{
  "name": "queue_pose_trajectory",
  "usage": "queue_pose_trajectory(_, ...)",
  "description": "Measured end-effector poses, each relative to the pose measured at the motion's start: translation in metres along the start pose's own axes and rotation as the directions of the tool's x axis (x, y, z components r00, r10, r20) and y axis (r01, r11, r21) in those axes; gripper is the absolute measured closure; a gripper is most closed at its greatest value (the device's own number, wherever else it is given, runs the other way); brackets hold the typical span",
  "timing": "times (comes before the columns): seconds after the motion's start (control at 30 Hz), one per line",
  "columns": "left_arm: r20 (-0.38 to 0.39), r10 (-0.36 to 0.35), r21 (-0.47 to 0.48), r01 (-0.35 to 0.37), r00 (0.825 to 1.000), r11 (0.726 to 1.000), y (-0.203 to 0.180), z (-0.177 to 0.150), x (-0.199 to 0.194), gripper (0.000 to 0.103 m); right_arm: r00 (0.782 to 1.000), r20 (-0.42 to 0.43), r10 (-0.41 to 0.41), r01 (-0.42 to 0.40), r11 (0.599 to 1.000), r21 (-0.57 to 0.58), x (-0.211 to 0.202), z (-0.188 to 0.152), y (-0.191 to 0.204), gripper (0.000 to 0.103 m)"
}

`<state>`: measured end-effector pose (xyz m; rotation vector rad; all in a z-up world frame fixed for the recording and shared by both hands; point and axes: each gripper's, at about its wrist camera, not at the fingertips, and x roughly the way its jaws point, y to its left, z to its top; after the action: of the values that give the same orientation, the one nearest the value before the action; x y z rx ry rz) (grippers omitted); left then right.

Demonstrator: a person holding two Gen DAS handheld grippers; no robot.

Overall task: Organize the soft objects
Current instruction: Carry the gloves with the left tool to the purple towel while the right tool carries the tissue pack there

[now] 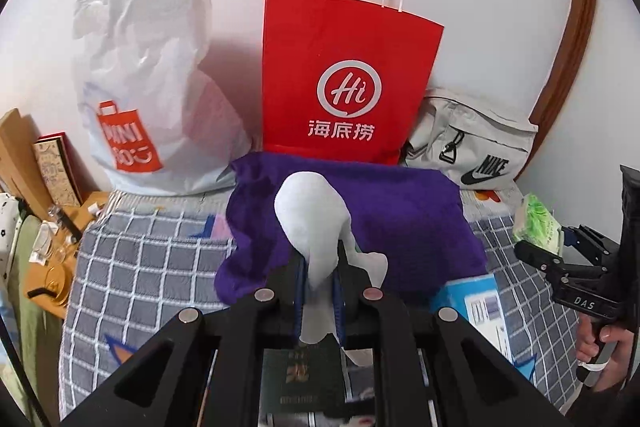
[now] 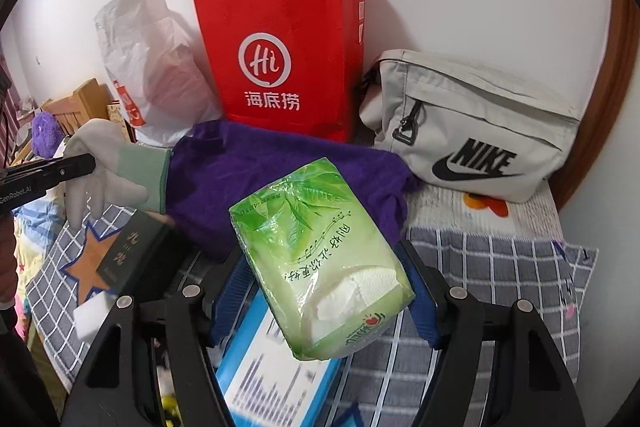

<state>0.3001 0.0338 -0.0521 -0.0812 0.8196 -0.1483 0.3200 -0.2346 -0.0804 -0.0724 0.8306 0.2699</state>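
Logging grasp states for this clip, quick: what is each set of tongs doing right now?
Left tongs: shut on the white glove.
Right tongs: shut on the green tissue pack, jaws wide around it.

A bed [image 1: 132, 267] under a grey checked blanket [image 2: 500, 267] carries everything. Along the wall at its far edge stand a white plastic bag [image 1: 152, 87], a red paper bag [image 1: 344, 75] and a grey pouch [image 2: 480, 131], side by side, with a purple cloth [image 1: 400, 211] spread just in front of the red bag. Nearer lie a blue-edged box [image 2: 272, 367], partly on the cloth's near edge, and a dark box [image 2: 136, 251] to its left.
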Motion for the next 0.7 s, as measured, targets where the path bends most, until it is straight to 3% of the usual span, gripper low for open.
queue_pose_trajectory(0.4, -0.045, -0.023, -0.005, 0.022, 0.999, 1.000, -0.004, 0.034, 0.069, 0.091, 0.998, -0.051, 0.024, -0.026, 0.999, -0.028, 0.076, 0.044, -0.007, 0.033)
queue_pose_trajectory(0.7, -0.083, -0.081, -0.048, 0.077, 0.993, 0.996, 0.002, 0.048, 0.116, 0.091, 0.993, -0.114, 0.016, -0.020, 0.999, -0.035, 0.128, 0.049, -0.019, 0.033)
